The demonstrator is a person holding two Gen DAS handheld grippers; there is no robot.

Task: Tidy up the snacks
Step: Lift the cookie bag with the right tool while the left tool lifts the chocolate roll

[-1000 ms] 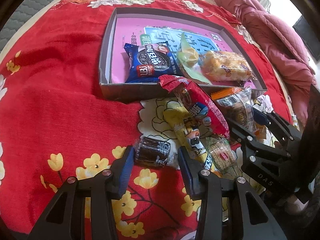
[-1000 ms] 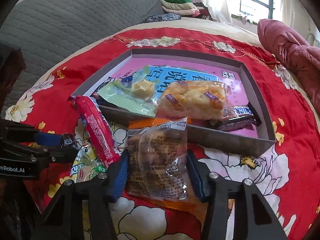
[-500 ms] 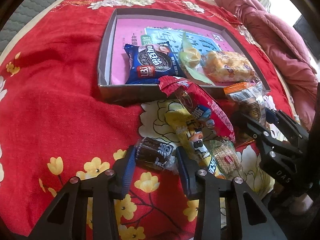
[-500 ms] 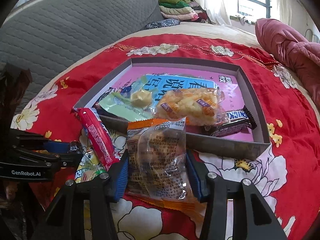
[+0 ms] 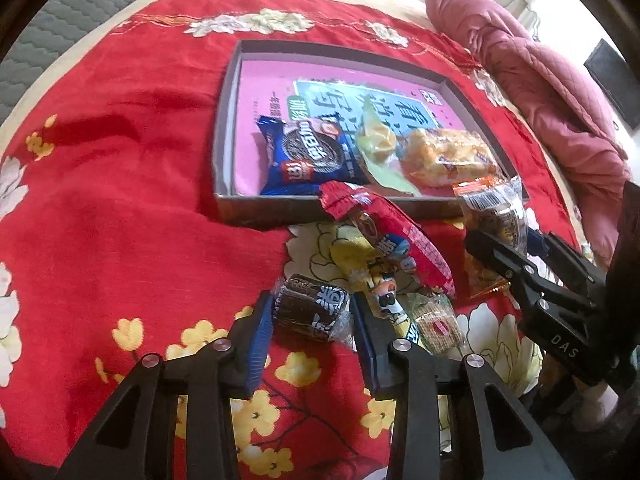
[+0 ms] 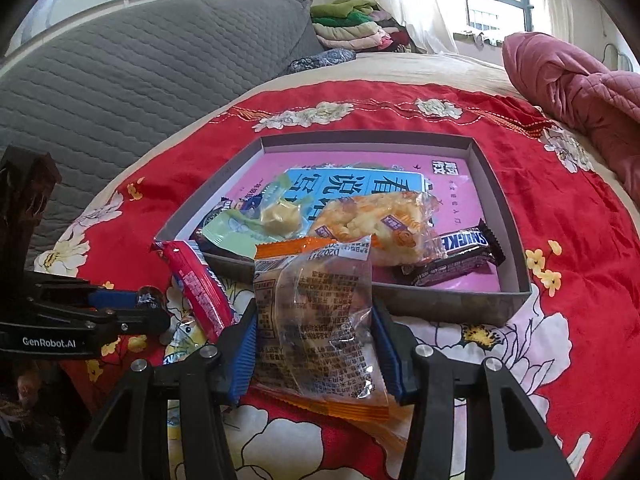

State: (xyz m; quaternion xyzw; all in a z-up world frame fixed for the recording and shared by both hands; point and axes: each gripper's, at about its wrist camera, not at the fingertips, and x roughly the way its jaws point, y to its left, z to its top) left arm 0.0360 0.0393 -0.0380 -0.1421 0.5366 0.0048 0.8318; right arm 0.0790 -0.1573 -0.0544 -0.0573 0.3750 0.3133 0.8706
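My left gripper (image 5: 311,305) is shut on a small dark brown wrapped snack (image 5: 310,314) just above the red floral cloth (image 5: 120,200). Its side shows in the right wrist view as the left gripper (image 6: 154,304). To the right, my right gripper (image 6: 314,312) is shut on a clear packet with orange edges (image 6: 316,292), held in front of the grey box (image 6: 492,184). The box has a pink floor. In it lie a blue cookie pack (image 5: 308,160), a green packet (image 5: 378,140), a yellow pastry packet (image 5: 444,156) and a Snickers bar (image 6: 452,256).
Between the grippers lie a long red packet (image 5: 392,240), a yellow packet with a cow (image 5: 372,276) and a small cracker packet (image 5: 436,324). A pink quilt (image 5: 540,80) is heaped at the right. A grey quilted pad (image 6: 140,80) and folded clothes (image 6: 348,24) lie behind.
The left jaws have come together onto the dark brown snack. The right gripper has tipped up slightly with its clear packet still in its grip.
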